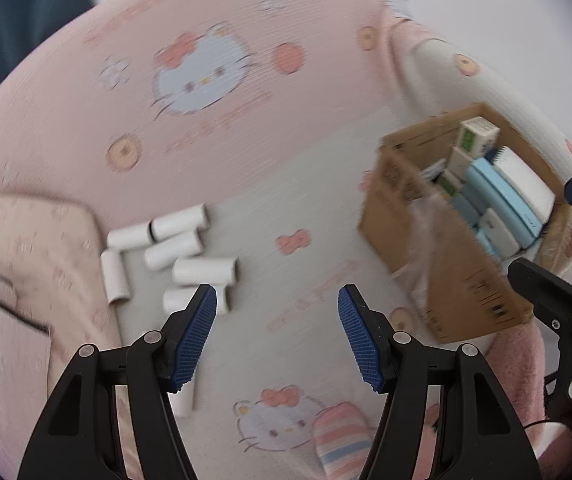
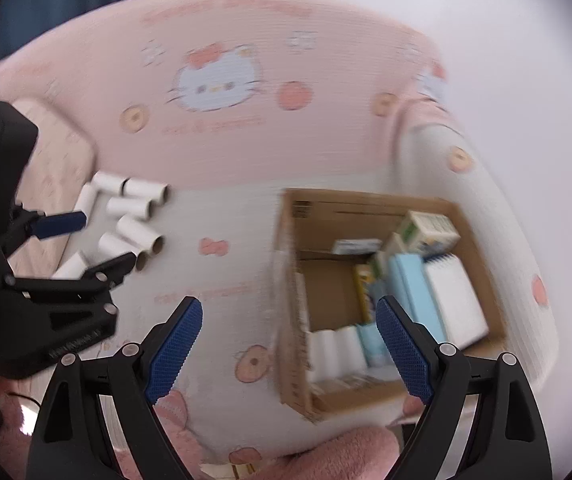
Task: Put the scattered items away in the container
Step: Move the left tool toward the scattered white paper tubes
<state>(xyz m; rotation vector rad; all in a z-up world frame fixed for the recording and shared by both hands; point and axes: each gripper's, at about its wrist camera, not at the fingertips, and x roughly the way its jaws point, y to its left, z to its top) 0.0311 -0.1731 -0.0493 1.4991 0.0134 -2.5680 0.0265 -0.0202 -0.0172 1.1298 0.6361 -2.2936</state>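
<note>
Left wrist view: left gripper (image 1: 277, 300) gapes wide, empty; white rolls (image 1: 174, 252) cluster at ten o'clock; cardboard box (image 1: 458, 280) at two. Right gripper (image 2: 289, 312) likewise wide, empty.

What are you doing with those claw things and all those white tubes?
A person is tidying up with a gripper in each hand. The left gripper is open and empty, near a pile of white paper rolls lying on the cat-print bedsheet. The right gripper is open and empty too, above the near edge of the cardboard box, which already holds small boxes and a few white rolls. The pile of rolls is not in the box yet.
</note>
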